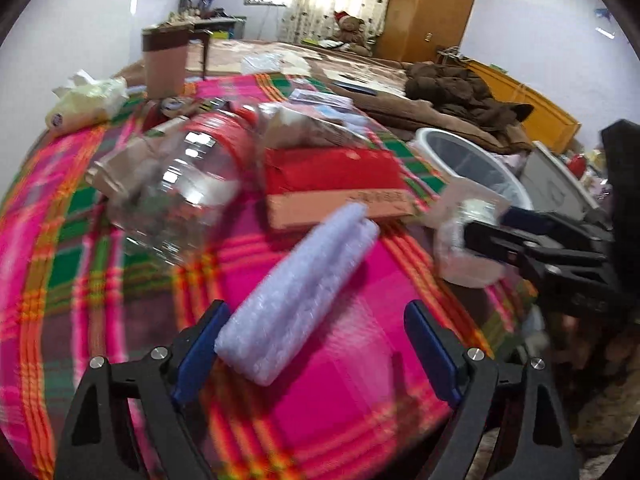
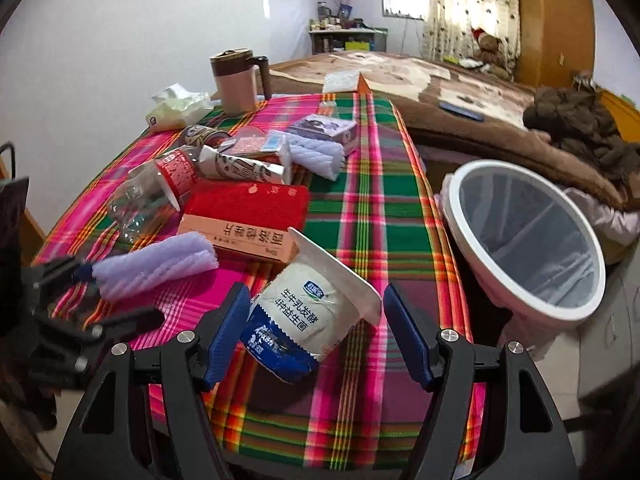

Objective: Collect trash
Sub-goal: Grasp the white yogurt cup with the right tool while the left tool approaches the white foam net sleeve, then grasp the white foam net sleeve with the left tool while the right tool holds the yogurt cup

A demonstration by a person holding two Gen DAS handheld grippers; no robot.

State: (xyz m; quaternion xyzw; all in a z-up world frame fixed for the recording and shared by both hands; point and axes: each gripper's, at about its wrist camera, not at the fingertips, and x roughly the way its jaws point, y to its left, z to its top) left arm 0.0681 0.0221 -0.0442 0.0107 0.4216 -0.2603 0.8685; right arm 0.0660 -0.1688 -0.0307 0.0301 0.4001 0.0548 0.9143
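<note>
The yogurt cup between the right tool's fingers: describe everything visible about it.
The yogurt cup is a white plastic tub lying tilted on its side on the plaid tablecloth, with blue-and-white printed labelling and Chinese text. Its foil lid is peeled up, standing as a white flap at the upper end. It lies between the open fingers of the right tool; the left pad is at its side, the right pad apart. The red-and-tan box lies just behind it.

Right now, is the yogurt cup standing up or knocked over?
Knocked over. The yogurt cup lies on its side on the tablecloth, lid peeled back.
</note>
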